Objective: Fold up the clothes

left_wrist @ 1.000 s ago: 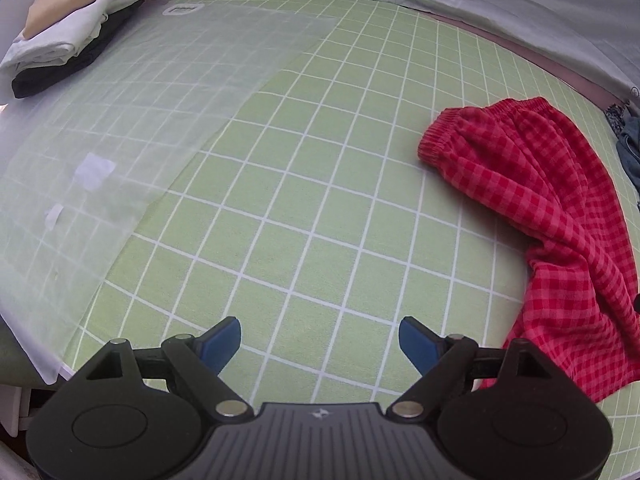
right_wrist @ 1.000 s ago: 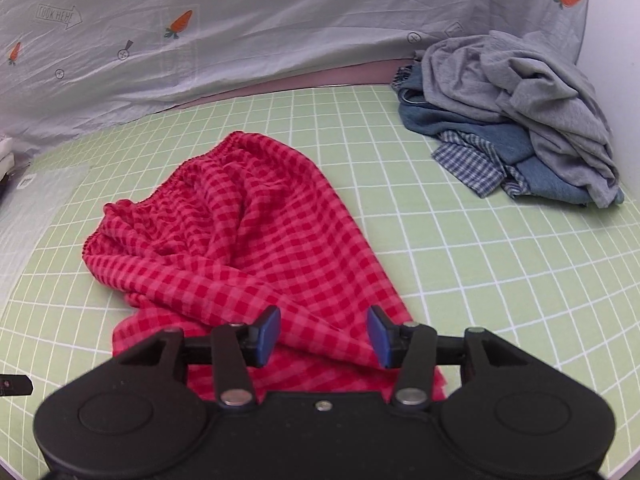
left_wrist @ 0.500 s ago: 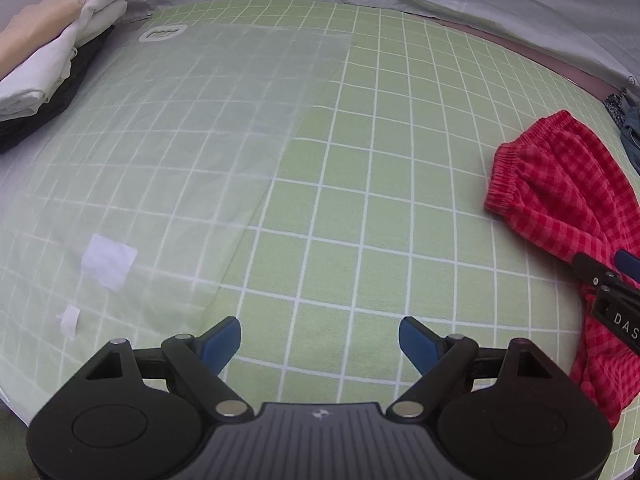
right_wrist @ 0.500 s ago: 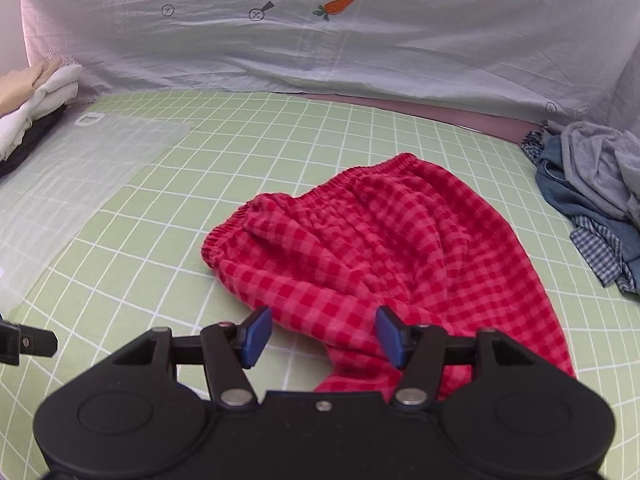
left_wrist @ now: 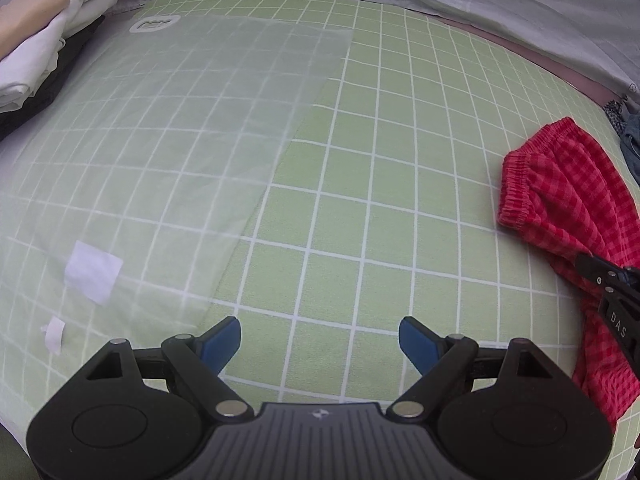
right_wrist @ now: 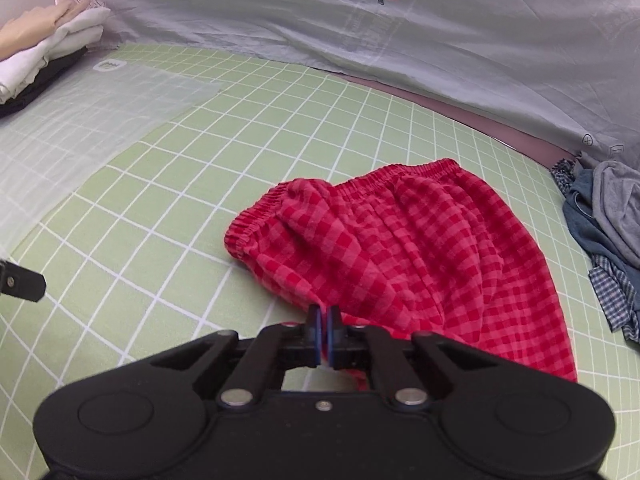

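Red checked shorts (right_wrist: pixel 404 248) lie rumpled on the green grid mat (right_wrist: pixel 168 208), elastic waistband toward the far left. My right gripper (right_wrist: pixel 323 322) is shut on the near edge of the shorts. The shorts also show at the right edge of the left wrist view (left_wrist: pixel 568 208), where the right gripper (left_wrist: pixel 608 284) reaches onto them. My left gripper (left_wrist: pixel 320 340) is open and empty, low over the bare mat (left_wrist: pixel 360 208), well left of the shorts.
A stack of folded clothes (left_wrist: pixel 44 40) sits at the far left, also in the right wrist view (right_wrist: pixel 44 48). A translucent plastic sheet (left_wrist: pixel 160 140) covers the mat's left part. A heap of grey and blue garments (right_wrist: pixel 608 232) lies at the right. A grey carrot-print cloth (right_wrist: pixel 360 32) hangs behind.
My right gripper has closed on the near edge of the red shorts; it was open before. My left gripper has swung left, so the shorts now sit at its view's right edge.
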